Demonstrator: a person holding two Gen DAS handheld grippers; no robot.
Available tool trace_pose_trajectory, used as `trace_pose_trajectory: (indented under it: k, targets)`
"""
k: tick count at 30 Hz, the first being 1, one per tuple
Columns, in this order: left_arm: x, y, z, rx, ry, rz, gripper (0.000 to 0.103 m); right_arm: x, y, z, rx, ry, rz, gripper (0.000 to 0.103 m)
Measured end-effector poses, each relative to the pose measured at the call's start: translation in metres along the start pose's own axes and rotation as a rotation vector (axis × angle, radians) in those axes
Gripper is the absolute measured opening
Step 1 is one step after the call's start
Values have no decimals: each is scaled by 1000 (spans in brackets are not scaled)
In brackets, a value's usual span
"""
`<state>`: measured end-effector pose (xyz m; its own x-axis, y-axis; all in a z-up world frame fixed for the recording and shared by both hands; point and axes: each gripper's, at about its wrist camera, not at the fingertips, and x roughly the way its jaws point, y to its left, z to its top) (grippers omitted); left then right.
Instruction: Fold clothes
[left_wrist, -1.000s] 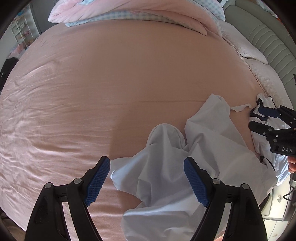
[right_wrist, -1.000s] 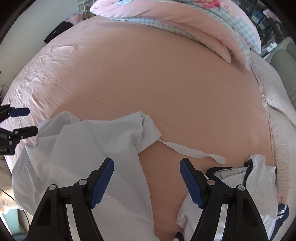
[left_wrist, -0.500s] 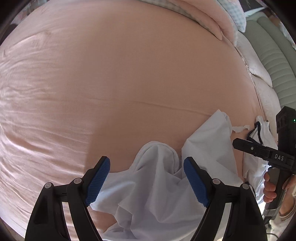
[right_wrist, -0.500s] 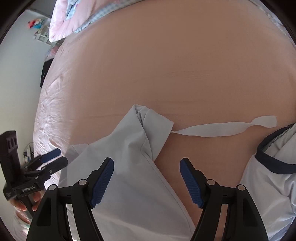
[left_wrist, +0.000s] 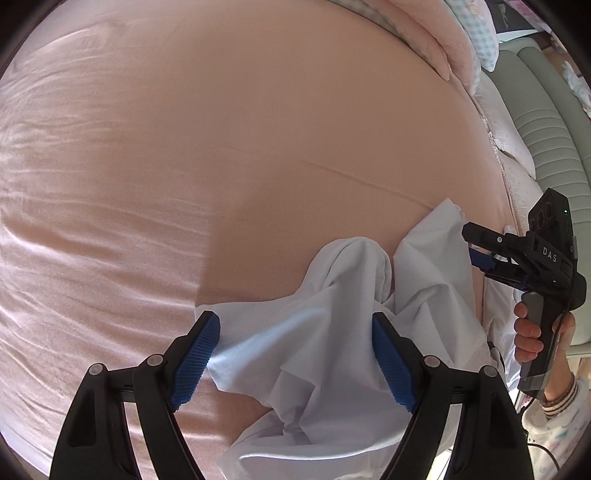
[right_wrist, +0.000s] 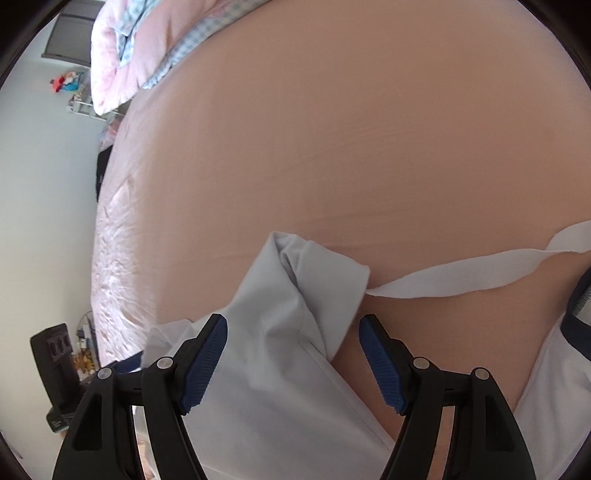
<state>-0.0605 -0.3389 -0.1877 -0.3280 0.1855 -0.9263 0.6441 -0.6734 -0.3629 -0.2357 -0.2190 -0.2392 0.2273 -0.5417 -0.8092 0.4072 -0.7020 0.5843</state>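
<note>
The left gripper (left_wrist: 295, 354) points steeply downward, its black fingers spread wide and the blue ribbed pads (left_wrist: 390, 363) well apart, pressing on nothing. The right gripper (right_wrist: 293, 360) is also angled down with its jaws standing wide, the blue pads (right_wrist: 380, 363) clear of each other. Seen from the left wrist, the right gripper (left_wrist: 480, 254) reaches in from the side, its handle clasped by the person's right hand (left_wrist: 530, 332), fingers curled around the grip, a patterned sleeve (left_wrist: 557, 424) at the wrist.

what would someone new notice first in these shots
A crumpled pale blue garment lies bunched at the near edge of a wide pink bed sheet. Both the left gripper and the right gripper hang open just above it. A loose white fabric strip trails from the garment across the sheet to the right.
</note>
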Motion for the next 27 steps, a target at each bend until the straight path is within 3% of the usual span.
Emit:
trace_pose_trajectory:
  k: [2, 11, 15, 20, 23, 27]
  targets:
    - [-1, 6, -2, -34, 2, -37, 82, 6, -2, 3, 35, 17, 55, 73]
    - [1, 26, -12, -151, -4, -138, 81, 20, -7, 11, 42, 33, 92, 73]
    - [-15, 22, -16, -82, -40, -22, 82, 24, -10, 12, 57, 37, 86, 73]
    - [-20, 34, -26, -141, -24, -115, 82, 25, -5, 10, -1, 62, 30, 73]
    - [-4, 41, -33, -200, 5, -162, 82, 25, -5, 10, 24, 57, -26, 60]
    - [6, 49, -30, -304, -44, -211, 84, 22, -8, 8, 32, 46, -85, 41]
